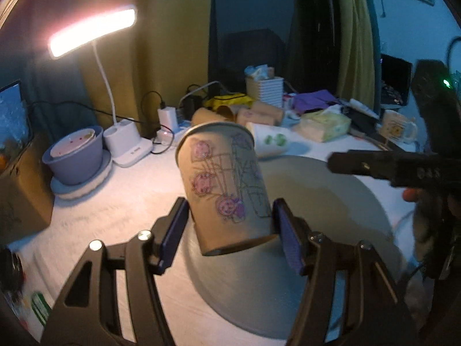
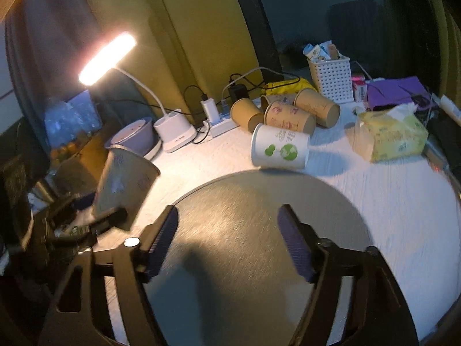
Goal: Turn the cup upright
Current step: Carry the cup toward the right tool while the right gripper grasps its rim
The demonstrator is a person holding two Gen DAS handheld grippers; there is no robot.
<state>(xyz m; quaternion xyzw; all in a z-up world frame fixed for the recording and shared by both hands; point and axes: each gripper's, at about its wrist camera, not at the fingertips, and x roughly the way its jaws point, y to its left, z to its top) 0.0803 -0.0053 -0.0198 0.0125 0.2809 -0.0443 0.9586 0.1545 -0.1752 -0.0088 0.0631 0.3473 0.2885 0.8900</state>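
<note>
My left gripper [image 1: 229, 225] is shut on a brown paper cup with pink cartoon prints [image 1: 223, 184]. It holds the cup near its base, rim up and tilted away, above the grey round mat [image 1: 331, 201]. In the right wrist view the same cup [image 2: 124, 184] shows at the left, held in the air. My right gripper [image 2: 227, 239] is open and empty above the grey mat [image 2: 259, 201]; it also shows in the left wrist view [image 1: 374, 164] at the right.
A white cup with green prints [image 2: 279, 147] lies on its side behind the mat. Several brown cups [image 2: 288, 115] lie behind it. A desk lamp [image 2: 173, 132], purple bowl [image 2: 132, 137], tissue pack [image 2: 391, 135], white basket [image 2: 331, 77] and power strip [image 2: 219, 127] stand around.
</note>
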